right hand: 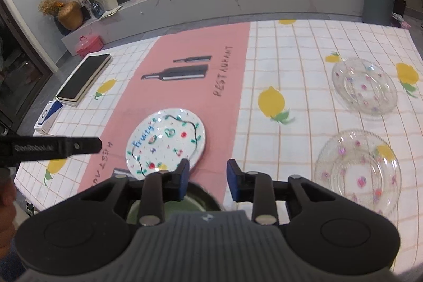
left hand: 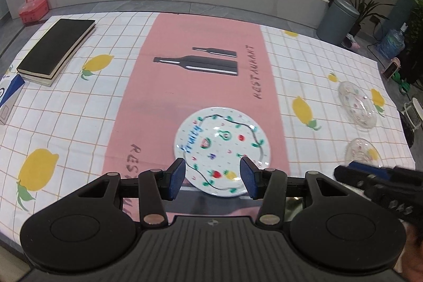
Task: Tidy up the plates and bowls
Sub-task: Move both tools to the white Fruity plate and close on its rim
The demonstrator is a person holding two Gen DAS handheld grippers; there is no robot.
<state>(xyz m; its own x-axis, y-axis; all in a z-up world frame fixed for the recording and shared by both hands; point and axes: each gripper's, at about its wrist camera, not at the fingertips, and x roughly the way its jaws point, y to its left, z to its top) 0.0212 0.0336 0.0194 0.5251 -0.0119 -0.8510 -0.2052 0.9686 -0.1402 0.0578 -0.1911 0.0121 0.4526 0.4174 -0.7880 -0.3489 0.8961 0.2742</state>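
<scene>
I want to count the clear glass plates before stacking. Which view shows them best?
The right wrist view: both glass plates, near and far, show whole with their dotted patterns. In the left wrist view they sit small and blurred at the right edge, and the right tool covers part of the near one.

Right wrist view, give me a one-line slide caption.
Open right claw above a green bowl, beside the painted fruit plate; two glass plates wait right.

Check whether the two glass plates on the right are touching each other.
Apart. The right wrist view shows the far glass plate and the near glass plate with a strip of checked tablecloth plainly between their rims.
</scene>
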